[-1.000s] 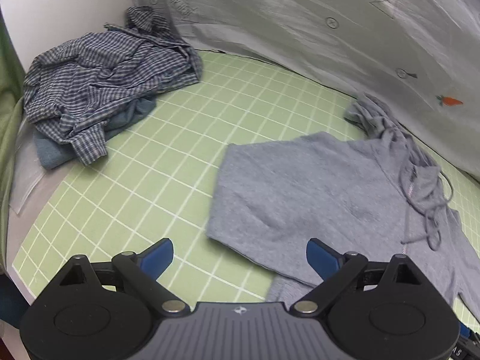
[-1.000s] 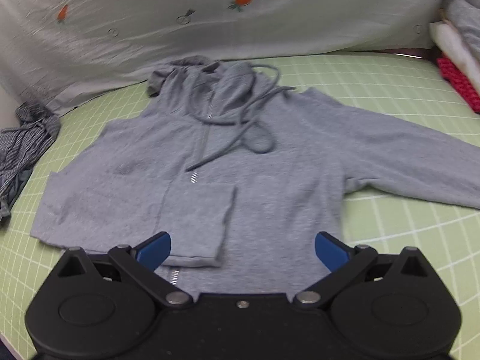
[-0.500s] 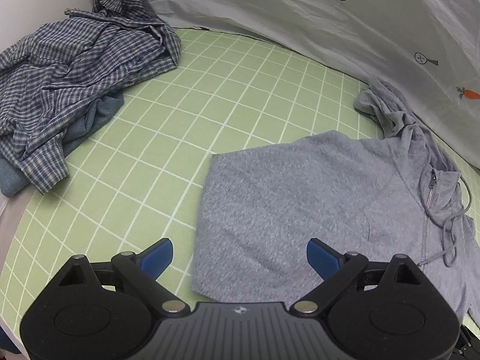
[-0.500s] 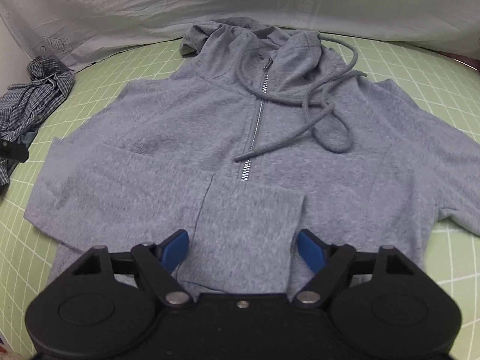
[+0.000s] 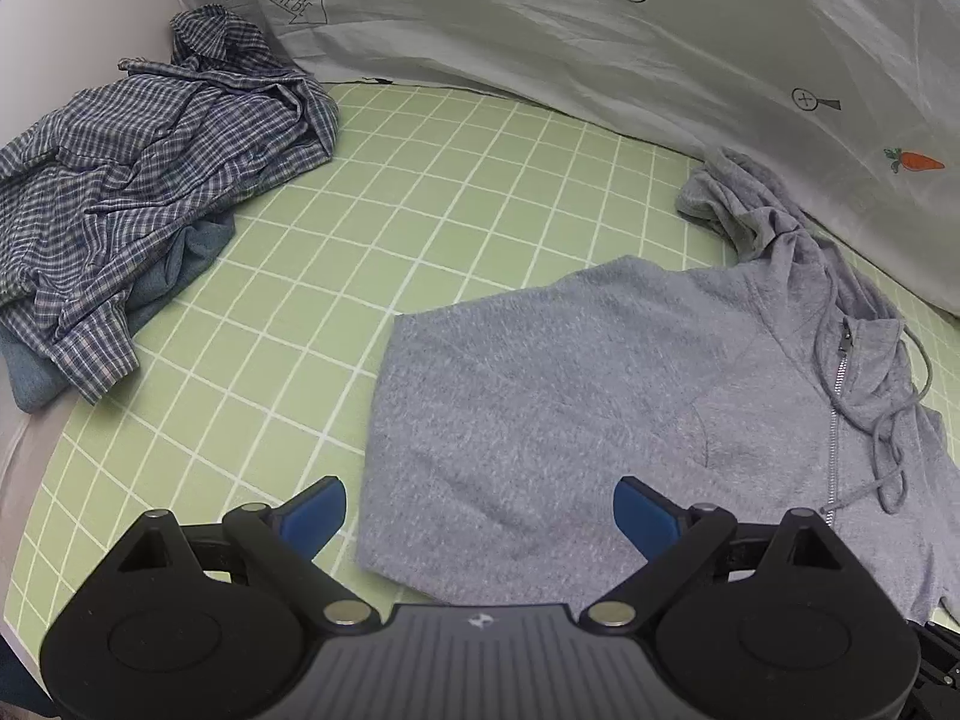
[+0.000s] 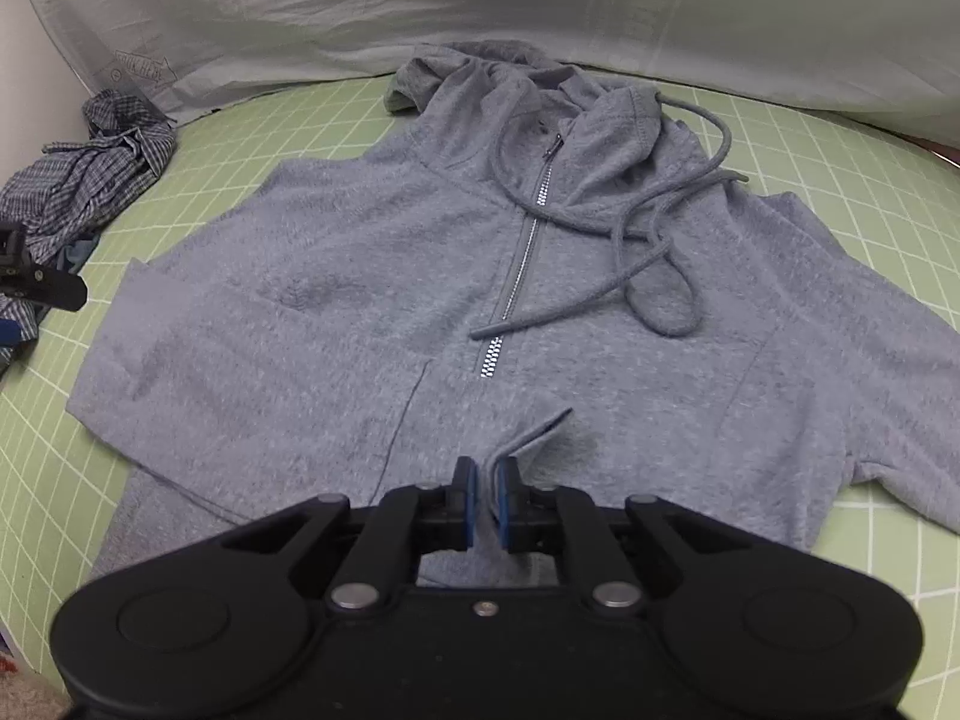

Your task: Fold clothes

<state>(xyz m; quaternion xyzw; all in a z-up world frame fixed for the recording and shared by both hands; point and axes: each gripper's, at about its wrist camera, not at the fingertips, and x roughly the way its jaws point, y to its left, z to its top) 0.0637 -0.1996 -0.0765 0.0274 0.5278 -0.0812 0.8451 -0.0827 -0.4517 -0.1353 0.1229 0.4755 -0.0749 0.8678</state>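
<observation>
A grey zip hoodie lies face up on the green grid mat, hood toward the back, one sleeve folded across its front. My right gripper is over the lower front, its jaws closing; the blue pads pinch a raised fold of the sleeve cuff. My left gripper is open above the hoodie at its near left corner, with nothing held. A piece of the left gripper shows at the left edge of the right wrist view.
A crumpled blue plaid shirt lies on other clothes at the mat's back left, also in the right wrist view as the plaid shirt. A white printed sheet hangs along the back. Bare mat lies between shirt and hoodie.
My right gripper's jaws went from wide open to nearly closed on the sleeve cuff. Both grippers moved in closer over the hoodie, the left one toward its left corner.
</observation>
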